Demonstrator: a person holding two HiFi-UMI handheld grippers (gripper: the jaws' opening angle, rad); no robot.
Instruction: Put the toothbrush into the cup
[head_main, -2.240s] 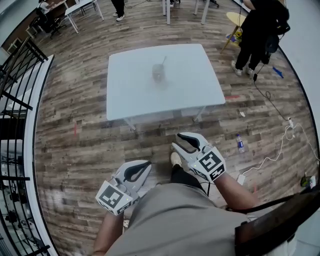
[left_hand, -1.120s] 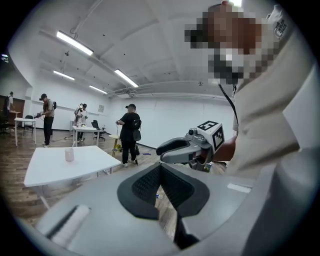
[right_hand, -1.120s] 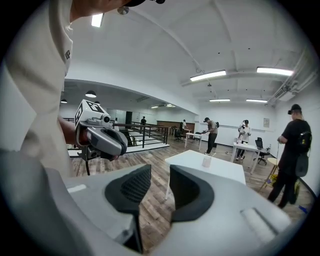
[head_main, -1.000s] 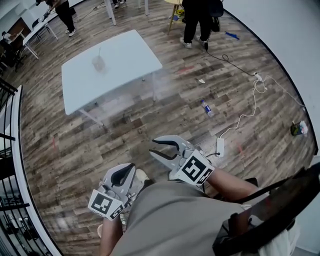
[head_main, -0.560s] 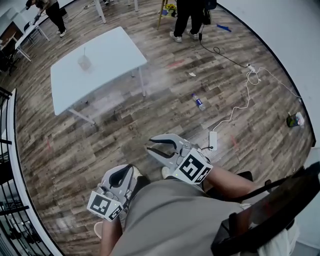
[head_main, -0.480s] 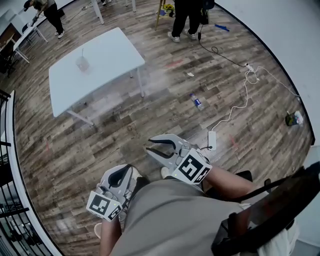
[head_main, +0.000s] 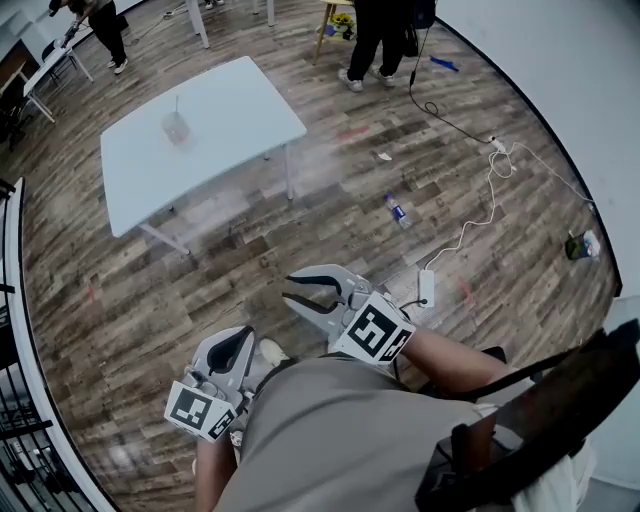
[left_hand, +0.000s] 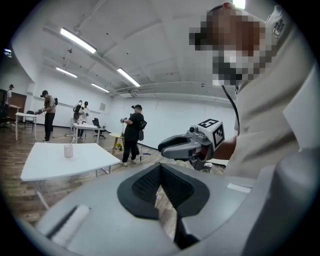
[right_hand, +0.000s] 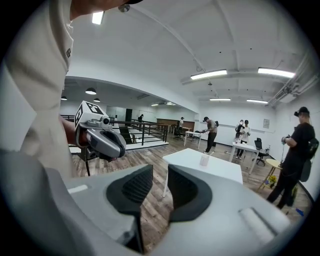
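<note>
A clear cup (head_main: 176, 128) stands on the white table (head_main: 230, 120) at the upper left of the head view, far from both grippers. A thin toothbrush (head_main: 177, 104) sticks up out of it. The cup (left_hand: 68, 151) is small in the left gripper view, and the cup (right_hand: 204, 160) is just as small in the right gripper view. My left gripper (head_main: 243, 336) hangs low by the person's lap, its jaws shut and empty (left_hand: 160, 167). My right gripper (head_main: 287, 290) is held a little higher over the floor, open with nothing between its pads (right_hand: 160, 172).
A water bottle (head_main: 398, 210), a power strip (head_main: 427, 288) and a white cable (head_main: 480, 215) lie on the wooden floor to the right. People stand beyond the table near a yellow stool (head_main: 340, 20). A black railing (head_main: 8, 330) runs down the left. A dark chair (head_main: 530, 430) is at the lower right.
The table has slid from the middle of the head view to its upper left. Both grippers stay low near the lap. The right jaws stand slightly narrower than a second ago.
</note>
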